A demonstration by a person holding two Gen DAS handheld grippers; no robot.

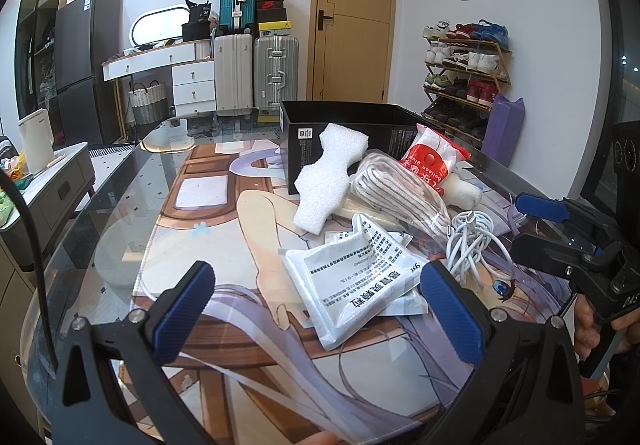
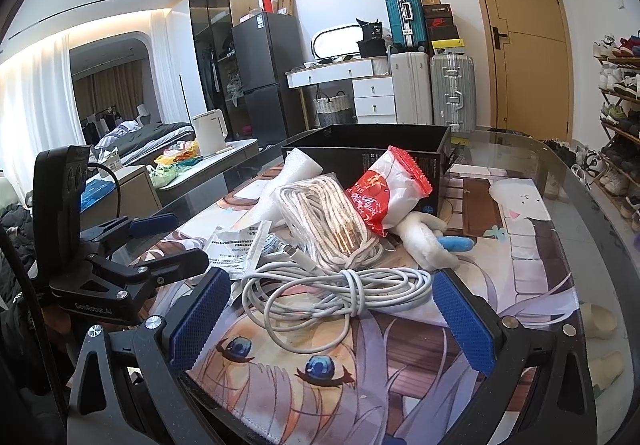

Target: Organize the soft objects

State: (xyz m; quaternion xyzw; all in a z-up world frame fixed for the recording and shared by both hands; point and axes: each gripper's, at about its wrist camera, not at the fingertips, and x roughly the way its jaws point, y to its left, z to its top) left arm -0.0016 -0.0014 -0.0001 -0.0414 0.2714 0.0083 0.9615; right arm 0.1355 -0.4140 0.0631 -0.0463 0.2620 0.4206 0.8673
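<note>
Soft objects lying piled on anime desk mat (image 2: 520, 245), just before open black box (image 1: 344, 113), likely intended bin

Foam piece (image 1: 328, 181) leaning against box wall, propped by heap

Bagged striped rope (image 2: 328, 217) resting mid-pile, red-white balloon packet (image 2: 384, 189) sitting on top of it

White printed pouch (image 1: 352, 281) lying nearest left gripper (image 1: 316, 313); jaws gaping wide, gripping nothing

Coiled white cable (image 2: 332, 293) sitting between right gripper (image 2: 332, 321) pads, fingers spread wide, empty, seemingly lining up for it

White plush toy (image 2: 428, 241) lying half under packet
</note>
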